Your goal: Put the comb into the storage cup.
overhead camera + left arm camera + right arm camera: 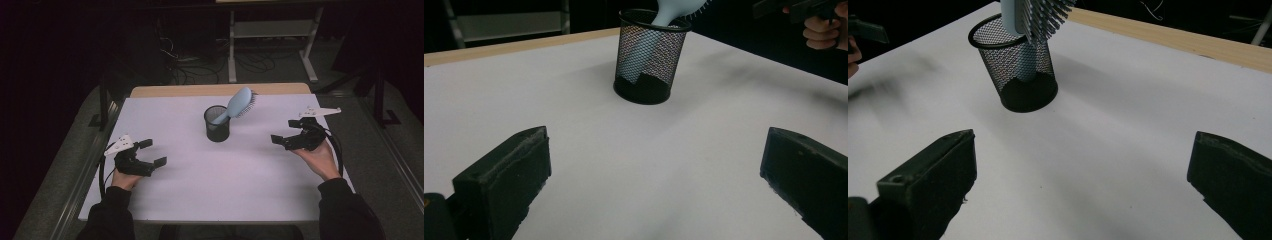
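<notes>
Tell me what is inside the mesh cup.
The mesh cup holds a light blue hairbrush, handle down, its bristled head leaning out over the rim. Through the mesh only the handle shows; the solid black base band hides the very bottom.

The white tabletop (240, 170) lies bare across its near half and along both sides, giving open passage between the left tongs (152, 152) and the right tongs (282, 132), both with jaws spread. The one obstacle is the black mesh cup (217, 124) standing toward the far middle, with a blue hairbrush (239, 103) leaning out over its right rim.
</notes>
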`<state>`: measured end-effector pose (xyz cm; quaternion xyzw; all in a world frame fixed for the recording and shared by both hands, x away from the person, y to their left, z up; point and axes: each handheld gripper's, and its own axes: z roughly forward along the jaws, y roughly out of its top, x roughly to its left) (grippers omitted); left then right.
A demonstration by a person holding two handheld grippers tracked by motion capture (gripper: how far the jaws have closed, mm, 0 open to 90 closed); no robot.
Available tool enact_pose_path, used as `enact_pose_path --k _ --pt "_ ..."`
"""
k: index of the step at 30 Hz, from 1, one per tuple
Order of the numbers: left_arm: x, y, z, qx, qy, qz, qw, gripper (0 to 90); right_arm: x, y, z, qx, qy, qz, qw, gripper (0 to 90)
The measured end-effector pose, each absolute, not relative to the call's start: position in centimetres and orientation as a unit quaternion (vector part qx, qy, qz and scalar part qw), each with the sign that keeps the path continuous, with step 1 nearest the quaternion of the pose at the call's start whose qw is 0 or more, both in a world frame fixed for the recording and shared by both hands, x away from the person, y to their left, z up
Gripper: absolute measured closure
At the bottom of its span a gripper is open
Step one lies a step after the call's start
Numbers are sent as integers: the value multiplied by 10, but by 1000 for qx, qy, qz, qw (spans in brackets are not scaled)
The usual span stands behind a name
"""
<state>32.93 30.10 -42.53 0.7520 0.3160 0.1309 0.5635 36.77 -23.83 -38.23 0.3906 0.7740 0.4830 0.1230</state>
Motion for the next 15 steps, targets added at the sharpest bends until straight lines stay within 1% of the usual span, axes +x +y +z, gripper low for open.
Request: enact_pose_path --k 15 --pt "330 302 -427 753 318 129 561 0 348 -249 -386 388 765 498 123 0"
